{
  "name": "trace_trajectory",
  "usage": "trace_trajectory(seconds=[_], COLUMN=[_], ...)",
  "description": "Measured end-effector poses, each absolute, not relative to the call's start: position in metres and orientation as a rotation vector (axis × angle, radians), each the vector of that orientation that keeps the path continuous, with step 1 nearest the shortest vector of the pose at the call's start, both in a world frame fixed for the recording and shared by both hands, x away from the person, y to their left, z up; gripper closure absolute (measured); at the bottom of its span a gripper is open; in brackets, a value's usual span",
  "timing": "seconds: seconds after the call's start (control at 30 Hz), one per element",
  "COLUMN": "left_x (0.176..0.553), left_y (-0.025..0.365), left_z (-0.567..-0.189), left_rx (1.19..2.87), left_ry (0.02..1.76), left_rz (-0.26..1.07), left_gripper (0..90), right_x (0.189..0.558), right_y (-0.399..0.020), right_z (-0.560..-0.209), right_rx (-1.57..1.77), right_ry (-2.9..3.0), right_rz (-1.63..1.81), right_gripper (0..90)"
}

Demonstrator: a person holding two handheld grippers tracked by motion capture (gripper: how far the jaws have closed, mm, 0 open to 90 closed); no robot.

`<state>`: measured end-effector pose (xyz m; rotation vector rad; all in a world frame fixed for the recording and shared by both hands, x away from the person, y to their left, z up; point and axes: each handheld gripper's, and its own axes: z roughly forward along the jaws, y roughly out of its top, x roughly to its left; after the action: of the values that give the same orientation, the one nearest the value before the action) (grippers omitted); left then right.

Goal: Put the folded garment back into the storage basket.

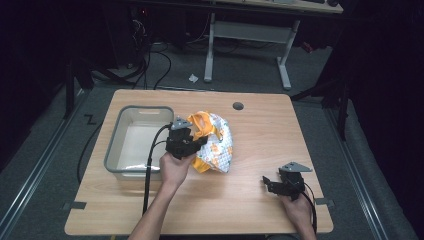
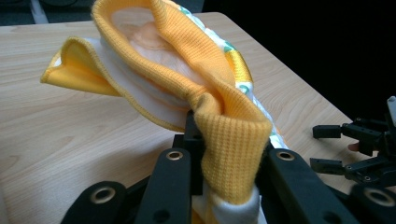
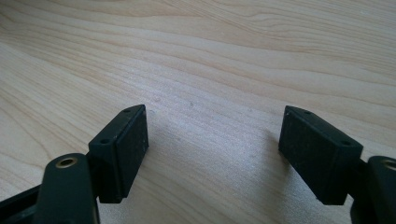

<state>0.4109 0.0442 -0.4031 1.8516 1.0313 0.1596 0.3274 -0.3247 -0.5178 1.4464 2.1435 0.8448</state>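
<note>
High view, from the bottom edge upward: two forearms enter, cut off by the frame. At lower right the right tongs (image 1: pixel 270 183) rest low over the bare worktop (image 1: pixel 250 210), jaws spread apart with nothing between them; the right gripper view confirms the wide gap over wood grain. Left of centre, the left tongs (image 1: pixel 197 142) are pressed onto a bunched cloth (image 1: pixel 216 141), orange-edged with a white, patterned face. In the left gripper view the ribbed orange hem (image 2: pixel 231 140) drapes over the jaws and hides their tips. The pattern is too small to make out. Just left of the cloth sits a grey tub (image 1: pixel 116 145), its near wall partly hidden by the left hand (image 1: pixel 175 167).
</note>
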Motion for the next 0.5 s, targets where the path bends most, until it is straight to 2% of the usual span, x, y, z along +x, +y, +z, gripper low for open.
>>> trace_trajectory(seconds=[0.5], left_x=[0.413], left_y=[0.064], left_z=[-0.389], left_rx=[1.827], left_ry=[1.036], left_rz=[0.169], left_gripper=[77.5], right_x=[0.327], right_y=[-0.325], right_z=[-0.518], right_rx=[1.446], right_ry=[2.144], right_rz=[0.845], right_gripper=[24.3])
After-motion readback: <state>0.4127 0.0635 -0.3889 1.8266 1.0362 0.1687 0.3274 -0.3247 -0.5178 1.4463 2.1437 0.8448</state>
